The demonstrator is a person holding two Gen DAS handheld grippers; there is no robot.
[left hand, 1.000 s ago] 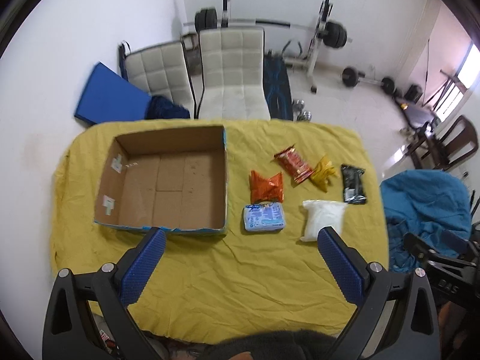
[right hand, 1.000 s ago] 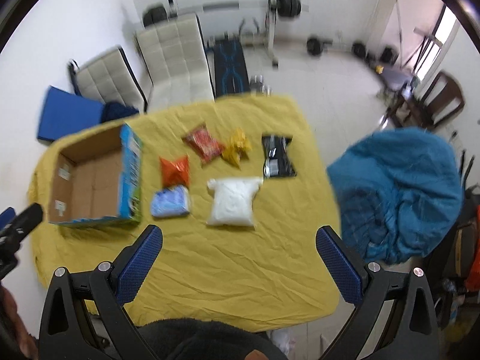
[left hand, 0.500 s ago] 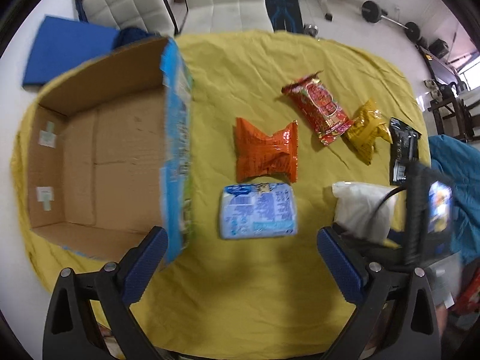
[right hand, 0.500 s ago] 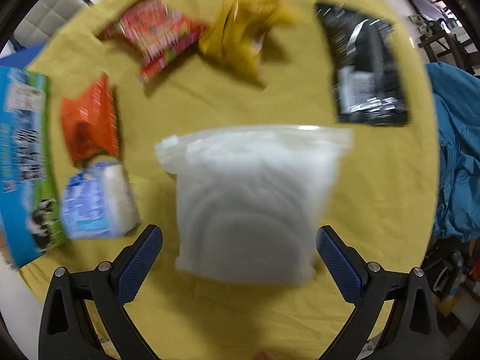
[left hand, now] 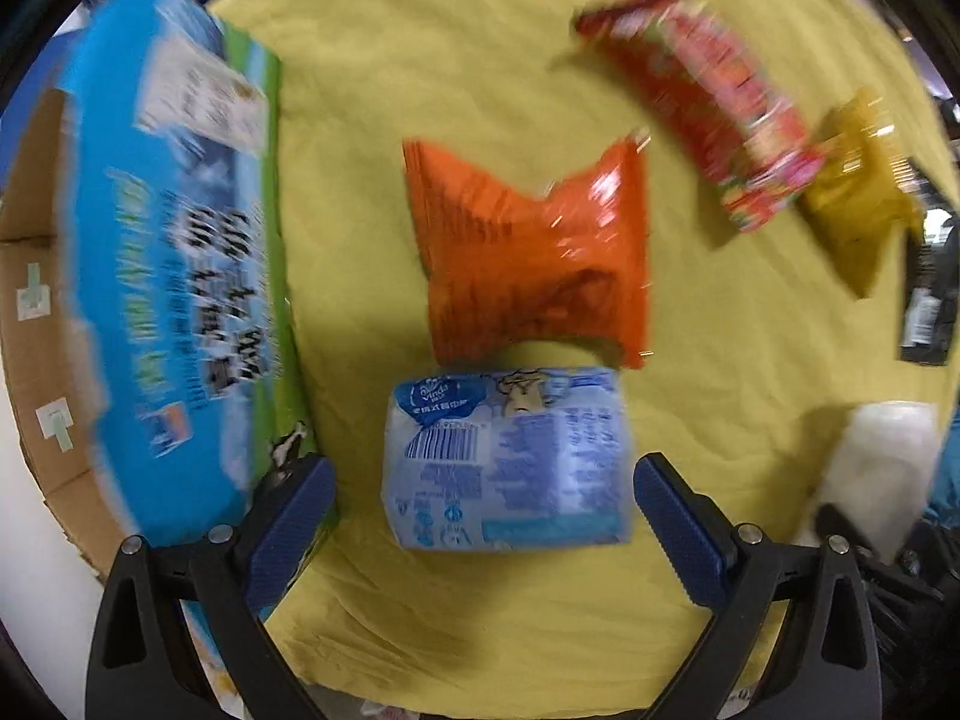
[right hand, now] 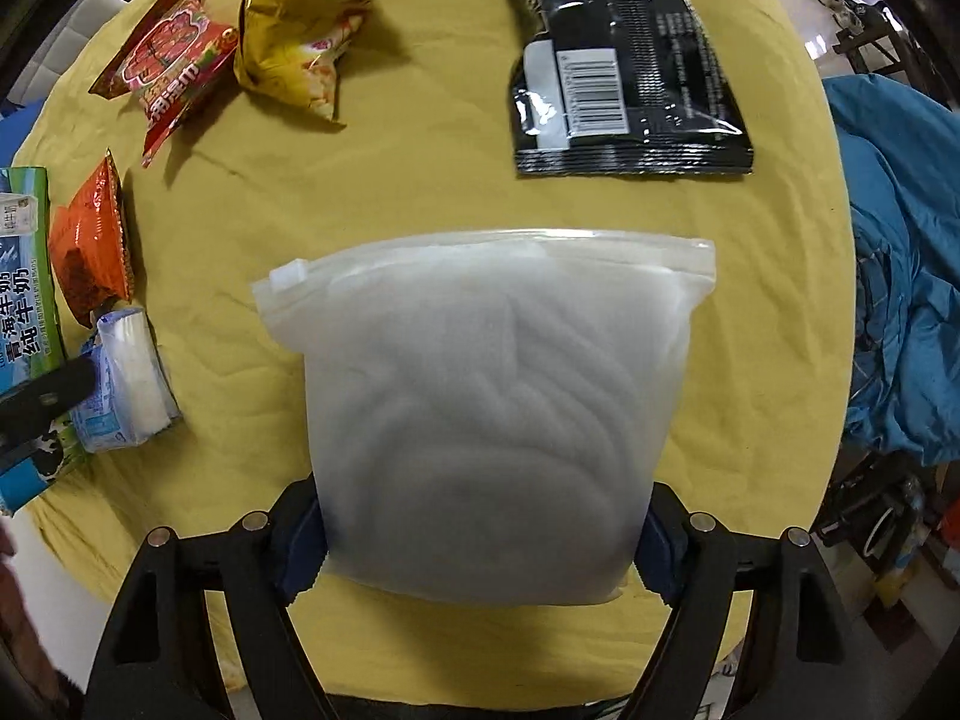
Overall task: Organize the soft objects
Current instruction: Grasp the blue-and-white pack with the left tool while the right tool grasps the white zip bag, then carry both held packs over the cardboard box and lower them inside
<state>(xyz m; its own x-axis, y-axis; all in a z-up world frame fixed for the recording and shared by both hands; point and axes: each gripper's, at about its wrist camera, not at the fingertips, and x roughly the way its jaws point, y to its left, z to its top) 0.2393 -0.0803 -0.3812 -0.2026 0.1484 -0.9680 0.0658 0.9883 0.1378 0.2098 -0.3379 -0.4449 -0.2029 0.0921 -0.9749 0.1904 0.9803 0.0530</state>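
Our right gripper [right hand: 480, 534] is wide, pads touching the frosted white zip pouch [right hand: 486, 414]; zip edge points away. Our left gripper [left hand: 483, 504] is wide, straddling the pale blue tissue pack [left hand: 507, 459], long axis crosswise.

Evenly bright indoors. Left wrist view smeared by motion blur, worst on the carton [left hand: 174, 276] at 9 o'clock. Right wrist view sharp, glare on the black packet [right hand: 624, 54] at 1 o'clock, fisheye bending and dark vignette at edges.
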